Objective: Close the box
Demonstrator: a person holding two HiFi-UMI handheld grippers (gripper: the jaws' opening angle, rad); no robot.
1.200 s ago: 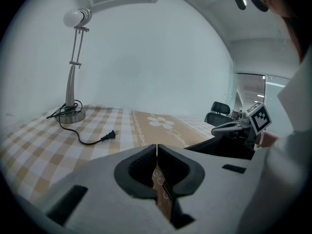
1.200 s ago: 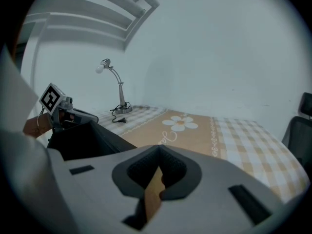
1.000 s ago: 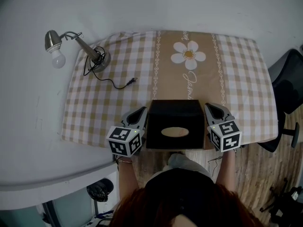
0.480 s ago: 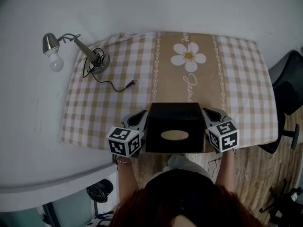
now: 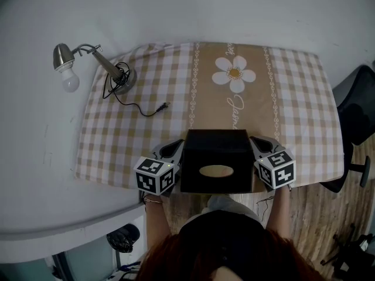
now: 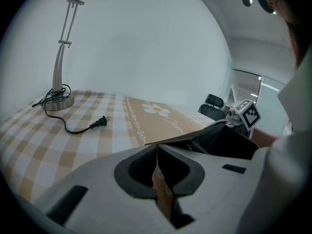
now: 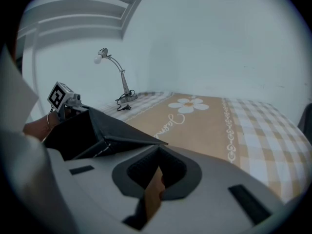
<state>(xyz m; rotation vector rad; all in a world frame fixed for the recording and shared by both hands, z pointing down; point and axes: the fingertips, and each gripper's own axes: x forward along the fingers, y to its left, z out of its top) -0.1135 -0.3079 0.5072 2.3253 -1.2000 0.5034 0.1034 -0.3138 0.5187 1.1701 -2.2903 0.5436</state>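
Left gripper (image 6: 157,156): jaws clenched on a thin brown left flap (image 6: 162,191) of the black box (image 5: 215,151). Right gripper (image 7: 158,172): likewise clamped on the brown right flap (image 7: 151,194). The box sits at the near edge of the checked cloth (image 5: 135,127), between both grippers. The cursive script (image 5: 233,106) below the daisy print (image 5: 234,74) is not legible.

Head view overhead; gripper views low (close), sharing box (image 5: 214,148).

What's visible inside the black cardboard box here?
The head view shows only a tan oval patch within the dark outline of the black cardboard box. The gripper views show bare dark inner walls; the bottom is hidden there.
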